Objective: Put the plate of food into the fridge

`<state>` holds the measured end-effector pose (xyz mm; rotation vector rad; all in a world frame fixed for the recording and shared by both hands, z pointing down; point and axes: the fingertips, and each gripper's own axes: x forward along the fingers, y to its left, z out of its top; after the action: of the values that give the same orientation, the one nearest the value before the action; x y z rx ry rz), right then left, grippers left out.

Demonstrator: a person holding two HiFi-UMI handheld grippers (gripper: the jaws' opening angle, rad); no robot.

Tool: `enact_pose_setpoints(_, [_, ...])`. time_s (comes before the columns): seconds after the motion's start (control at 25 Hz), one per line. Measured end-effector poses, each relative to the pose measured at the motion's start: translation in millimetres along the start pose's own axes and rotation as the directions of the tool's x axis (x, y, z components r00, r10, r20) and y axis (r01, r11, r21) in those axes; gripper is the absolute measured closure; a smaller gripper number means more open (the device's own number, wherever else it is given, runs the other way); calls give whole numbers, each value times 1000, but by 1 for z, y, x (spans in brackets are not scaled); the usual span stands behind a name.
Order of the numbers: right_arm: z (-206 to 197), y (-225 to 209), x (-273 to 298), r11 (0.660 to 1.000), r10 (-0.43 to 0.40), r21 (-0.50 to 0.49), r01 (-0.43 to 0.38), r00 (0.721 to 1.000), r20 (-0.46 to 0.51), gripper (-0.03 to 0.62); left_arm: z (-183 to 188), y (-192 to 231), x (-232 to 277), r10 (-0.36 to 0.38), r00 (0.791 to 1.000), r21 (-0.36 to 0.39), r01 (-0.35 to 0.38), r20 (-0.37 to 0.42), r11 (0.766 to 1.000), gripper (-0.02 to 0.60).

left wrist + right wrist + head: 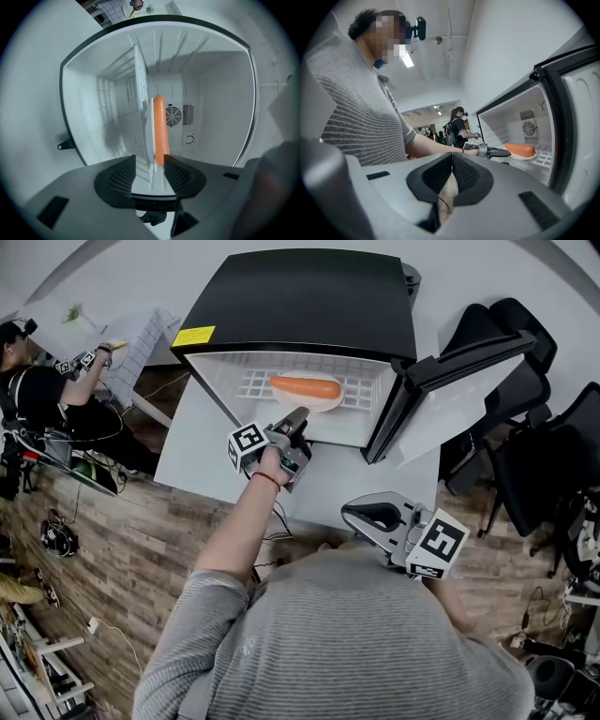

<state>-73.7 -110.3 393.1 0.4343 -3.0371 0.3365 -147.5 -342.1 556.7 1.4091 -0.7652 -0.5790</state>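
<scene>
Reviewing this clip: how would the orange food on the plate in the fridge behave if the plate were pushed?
The orange food is a smooth, rounded cylinder lying loose, so it would probably roll if the plate tilts. The plate looks stiff and shallow, likely sliding rather than flexing. The wire shelf under it might catch its edge.

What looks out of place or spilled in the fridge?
Nothing stands out. The plate sits flat on the wire shelf with the orange food lying on it, nothing spilled. The fridge door stands open, and the left gripper is open at the plate's rim.
</scene>
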Motion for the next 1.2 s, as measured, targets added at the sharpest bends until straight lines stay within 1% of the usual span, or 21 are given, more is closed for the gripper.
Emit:
enact_pose_setpoints(0.12, [0,1,-2,1000,-3,-1,3,1000,3,580,-4,2,-2,11,1000,21,-11,-12,1000,407])
enact_pose_setpoints(0.28, [-2,3,-4,1000,0,-1,0,1000,2,580,-9,3,-4,18,999,28,-18,-27,999,407])
enact_pose_setpoints(0.32, [-2,3,-5,1000,1,-1,-1,1000,2,580,-10,3,-5,25,999,33,-24,-30,999,415])
enact_pose_setpoints(0.36, [-2,4,-5,1000,1,-1,-1,1000,3,580,-11,4,-6,34,999,38,-33,-32,999,495])
enact_pose_setpoints(0.4, [-2,4,-6,1000,0,-1,0,1000,5,580,-12,5,-7,44,998,44,-42,-33,998,556])
enact_pose_setpoints(0.44, [-2,4,-6,1000,-1,-1,1,1000,7,580,-13,7,-8,51,998,50,-49,-37,998,571])
enact_pose_setpoints(0.6, [-2,5,-9,1000,0,-2,0,1000,11,580,-19,6,-11,50,997,74,-46,-55,996,572])
enact_pose_setpoints(0.64, [-2,6,-9,1000,0,-3,0,1000,12,580,-20,4,-12,51,997,93,-45,-60,995,572])
enact_pose_setpoints(0.72, [-2,7,-10,1000,2,-3,-2,1000,15,580,-23,-2,-12,55,996,158,-43,-75,987,572])
enact_pose_setpoints(0.76, [-1,7,-11,1000,2,-3,-2,1000,16,580,-24,-5,-12,62,995,204,-43,-84,978,572])
enact_pose_setpoints(0.8, [-1,8,-11,1000,2,-3,-2,1000,16,580,-26,-9,-12,73,993,261,-47,-93,964,572])
enact_pose_setpoints(0.84, [-1,9,-12,1000,2,-3,-2,1000,15,580,-27,-12,-12,93,991,328,-55,-101,943,572])
enact_pose_setpoints(0.88, [-1,9,-13,1000,2,-3,-2,1000,15,580,-29,-15,-13,119,987,404,-66,-107,912,571])
enact_pose_setpoints(0.92, [-1,10,-14,1000,2,-4,-2,1000,15,580,-30,-17,-13,150,983,485,-79,-109,871,572])
enact_pose_setpoints(1.0, [-1,10,-15,1000,1,-4,-1,1000,17,580,-31,-18,-15,215,972,631,-107,-97,768,572])
enact_pose_setpoints(1.04, [-2,11,-16,1000,0,-4,0,1000,17,580,-31,-18,-16,241,967,686,-119,-85,718,571])
enact_pose_setpoints(1.12, [-3,11,-17,1000,-2,-5,2,1000,15,580,-30,-18,-17,281,958,767,-134,-62,628,571])
enact_pose_setpoints(1.16, [-4,11,-17,1000,-3,-4,3,1000,14,580,-29,-18,-18,301,952,806,-140,-50,575,571])
enact_pose_setpoints(1.2, [-4,12,-18,1000,-4,-4,4,1000,14,580,-29,-19,-18,323,946,847,-143,-35,512,571])
